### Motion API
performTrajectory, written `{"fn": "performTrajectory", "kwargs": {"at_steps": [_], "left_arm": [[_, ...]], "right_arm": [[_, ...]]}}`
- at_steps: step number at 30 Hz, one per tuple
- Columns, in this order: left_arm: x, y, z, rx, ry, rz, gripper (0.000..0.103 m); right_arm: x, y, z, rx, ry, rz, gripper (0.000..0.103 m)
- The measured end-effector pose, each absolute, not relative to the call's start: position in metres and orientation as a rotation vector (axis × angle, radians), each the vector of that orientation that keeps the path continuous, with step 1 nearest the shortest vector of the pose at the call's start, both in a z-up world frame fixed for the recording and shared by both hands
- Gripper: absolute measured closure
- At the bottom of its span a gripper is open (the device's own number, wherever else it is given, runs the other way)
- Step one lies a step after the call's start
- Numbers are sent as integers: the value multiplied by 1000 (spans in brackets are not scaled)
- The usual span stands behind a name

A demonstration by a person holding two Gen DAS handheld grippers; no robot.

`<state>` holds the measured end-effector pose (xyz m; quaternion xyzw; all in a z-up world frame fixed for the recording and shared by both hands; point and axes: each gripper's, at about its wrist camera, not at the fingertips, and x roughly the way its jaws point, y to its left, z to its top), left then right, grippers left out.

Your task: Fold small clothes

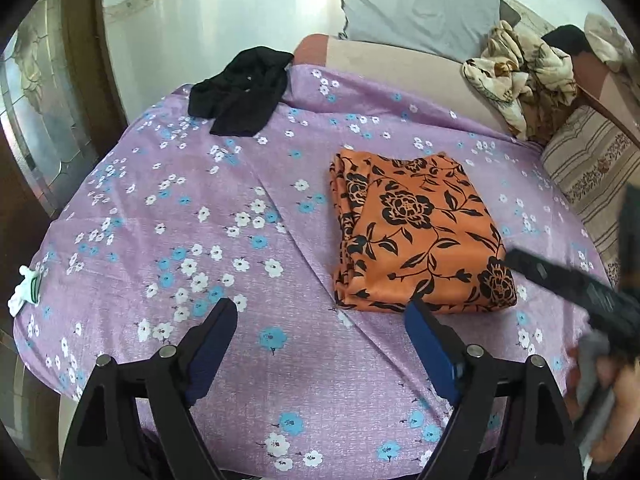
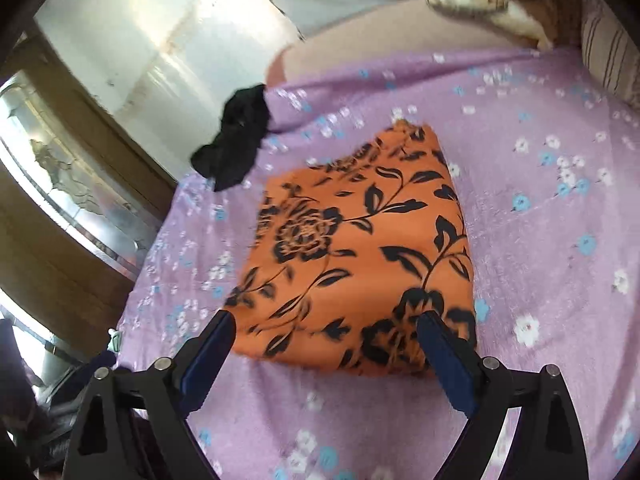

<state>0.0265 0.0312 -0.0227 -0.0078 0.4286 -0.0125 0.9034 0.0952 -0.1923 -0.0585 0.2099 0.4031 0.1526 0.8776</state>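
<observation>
- Orange floral garment (image 1: 420, 236) already folded into a compact rectangle, lying flat on the purple flowered bedsheet (image 1: 200, 240), roughly mid-bed, right of centre in the left wrist view.
- Left gripper (image 1: 320, 308): jaws spread wide, nothing between them, hovering over bare sheet just beside the near edge of the fold.
- Right gripper (image 2: 326, 320): jaws also wide apart and empty, over the near edge of the same garment (image 2: 356, 248); right view motion-blurred, so contact with the cloth not determinable.
- Step in hand, by judgement: orange piece looks done; next candidate likely the black garment (image 1: 240, 92), crumpled at the far left corner of the bed, well apart from the fold.
- To do it well: lift clear of the orange stack before moving off, avoid dragging a finger through the top layer.
- For the black piece: pinch a single edge layer, not a bunched lump; pull to open sheet area, spread flat before any fold.
- Keep the two grippers on opposite corners so the cloth stays taut.
- Look of the orange piece: thin, slightly glossy fabric, black rose-and-leaf print, stacked layer edges visible along its left side, corners fairly square, top surface smooth.
- Risk: slippery fabric, layers may slide if nudged.
</observation>
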Motion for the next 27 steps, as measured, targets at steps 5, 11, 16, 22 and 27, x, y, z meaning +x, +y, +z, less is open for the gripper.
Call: {"fn": "performTrajectory", "kwargs": {"at_steps": [5,11,16,22,27], "left_arm": [[24,22,-29,26,903,-27,16],[20,16,-32,37,904,-14,16],[21,21,-32,33,889,23,16],[26,23,-35,34,909,24,13],[28,22,-31,33,902,7,11]], "right_arm": [[40,-188,-67,375,846,272,9],[23,-179,-61,232,842,180,9],[20,-164,-45,114,805,146,9],[25,-154,-48,55,828,112,9],[29,-155,-43,32,828,82,9]]}}
